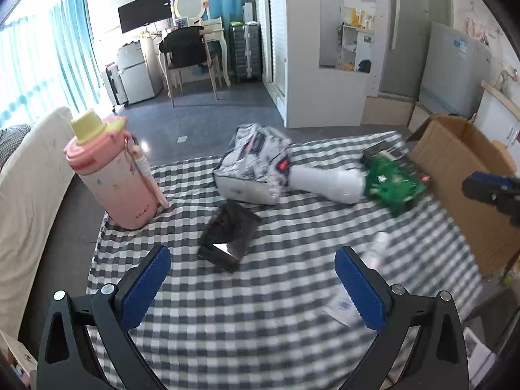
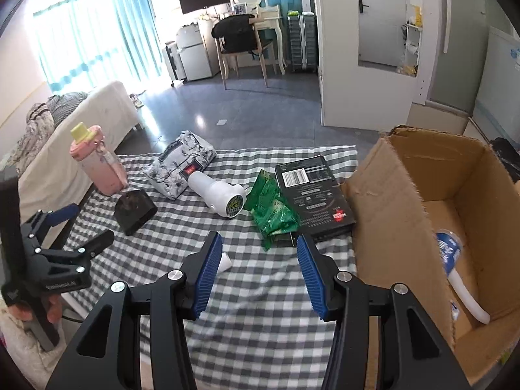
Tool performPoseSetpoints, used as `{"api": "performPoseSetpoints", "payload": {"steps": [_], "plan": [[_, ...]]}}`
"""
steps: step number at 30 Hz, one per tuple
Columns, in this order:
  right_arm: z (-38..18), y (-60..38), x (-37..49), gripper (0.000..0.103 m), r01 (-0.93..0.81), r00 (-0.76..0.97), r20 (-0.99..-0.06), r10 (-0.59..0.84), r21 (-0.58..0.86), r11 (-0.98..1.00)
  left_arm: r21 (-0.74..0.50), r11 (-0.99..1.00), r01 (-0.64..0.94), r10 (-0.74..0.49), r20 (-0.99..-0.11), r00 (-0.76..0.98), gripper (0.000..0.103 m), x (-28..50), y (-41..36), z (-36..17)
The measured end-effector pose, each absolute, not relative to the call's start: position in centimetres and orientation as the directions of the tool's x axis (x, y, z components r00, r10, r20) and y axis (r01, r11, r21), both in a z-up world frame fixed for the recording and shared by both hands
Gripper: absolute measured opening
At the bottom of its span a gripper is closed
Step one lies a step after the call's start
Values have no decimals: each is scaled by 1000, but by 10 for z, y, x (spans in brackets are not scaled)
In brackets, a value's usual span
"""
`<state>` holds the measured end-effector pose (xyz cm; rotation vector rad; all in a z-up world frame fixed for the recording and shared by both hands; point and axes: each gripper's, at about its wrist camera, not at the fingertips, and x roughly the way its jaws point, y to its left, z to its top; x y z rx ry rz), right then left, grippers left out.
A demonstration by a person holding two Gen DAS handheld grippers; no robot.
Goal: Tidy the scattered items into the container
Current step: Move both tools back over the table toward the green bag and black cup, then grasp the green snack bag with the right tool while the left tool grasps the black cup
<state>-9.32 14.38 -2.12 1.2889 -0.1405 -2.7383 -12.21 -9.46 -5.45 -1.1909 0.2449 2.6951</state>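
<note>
The cardboard box (image 2: 435, 201) stands open at the counter's right edge, a blue-white tube (image 2: 455, 260) inside. Left gripper (image 1: 253, 279) and right gripper (image 2: 260, 269) hover with jaws apart and empty, the green packet (image 2: 273, 211) lying beyond.

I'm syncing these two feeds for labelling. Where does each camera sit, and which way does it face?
Left wrist: on the left gripper, open and low over the checked cloth, facing the pink bottle; the right gripper shows at the right edge.
Right wrist: on the right gripper, open, facing the green packet and cardboard box; the left gripper shows at left.
Shared: bottle, packet, box.
</note>
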Motion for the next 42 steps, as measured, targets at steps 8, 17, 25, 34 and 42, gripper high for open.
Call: {"api": "performPoseSetpoints", "payload": {"steps": [8, 17, 25, 34, 42], "plan": [[-50, 141, -140, 48, 38, -592, -798, -116, 116, -993, 73, -980, -185, 64, -765, -641, 103, -166, -108, -94], [-76, 136, -175, 48, 25, -554, -828, -83, 84, -996, 60, -982, -178, 63, -787, -614, 103, -192, -111, -114], [-85, 125, -184, 48, 50, -542, -837, -80, 63, -997, 48, -982, -184, 72, -804, -591, 103, -200, -112, -126], [-77, 141, -172, 48, -14, -576, -817, -7, 18, -1000, 46, -979, -199, 77, -817, -572, 103, -197, -110, -131], [-87, 132, -175, 49, 19, -547, -836, -32, 26, -999, 15, -981, -193, 98, -821, -562, 101, -200, -112, -131]]}}
